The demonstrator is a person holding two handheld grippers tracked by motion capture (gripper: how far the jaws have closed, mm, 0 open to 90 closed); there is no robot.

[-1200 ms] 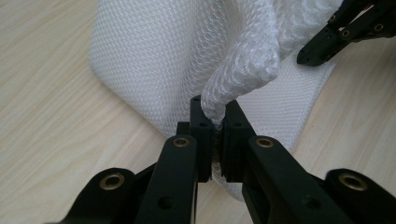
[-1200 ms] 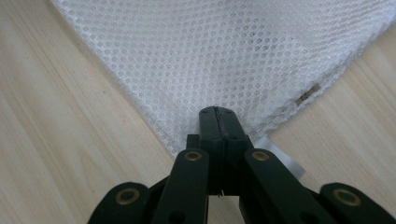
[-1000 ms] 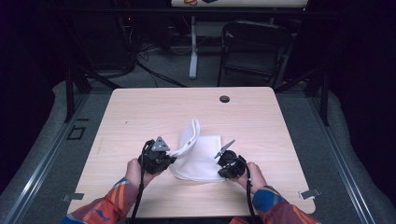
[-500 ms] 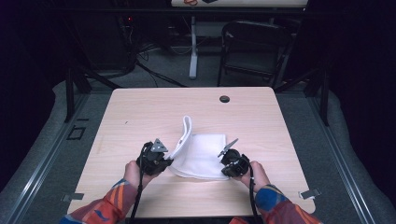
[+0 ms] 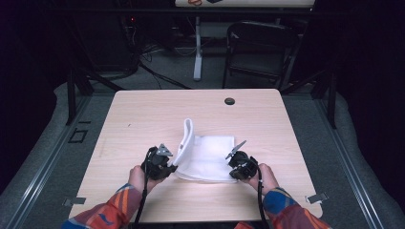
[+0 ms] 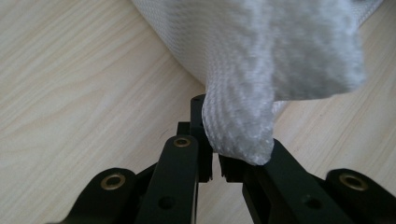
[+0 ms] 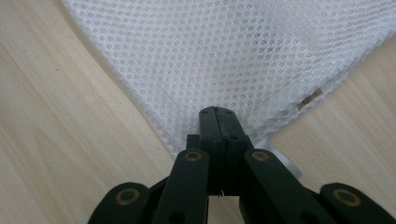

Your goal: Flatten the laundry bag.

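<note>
A white mesh cloth (image 5: 210,155) lies on the wooden table (image 5: 143,119) near its front edge. My left gripper (image 5: 172,164) is shut on the cloth's near left corner. From that corner a fold of the cloth (image 6: 280,51) rises and curls over the jaws of my left gripper (image 6: 215,156). My right gripper (image 5: 233,164) is shut on the near right corner, low on the table. In the right gripper view the cloth (image 7: 233,56) spreads flat ahead of my right gripper (image 7: 217,123), whose jaws are closed over its edge.
A dark round grommet (image 5: 229,101) sits in the table's far side. Beyond the table stand a black chair (image 5: 262,47) and a white post (image 5: 197,47). Bare wood lies left, right and beyond the cloth. A small grey tag (image 7: 280,161) pokes out beside the right jaws.
The raised left fold of the cloth has swung a little to the left and now stands more upright. Both hands have stayed nearly in place.
</note>
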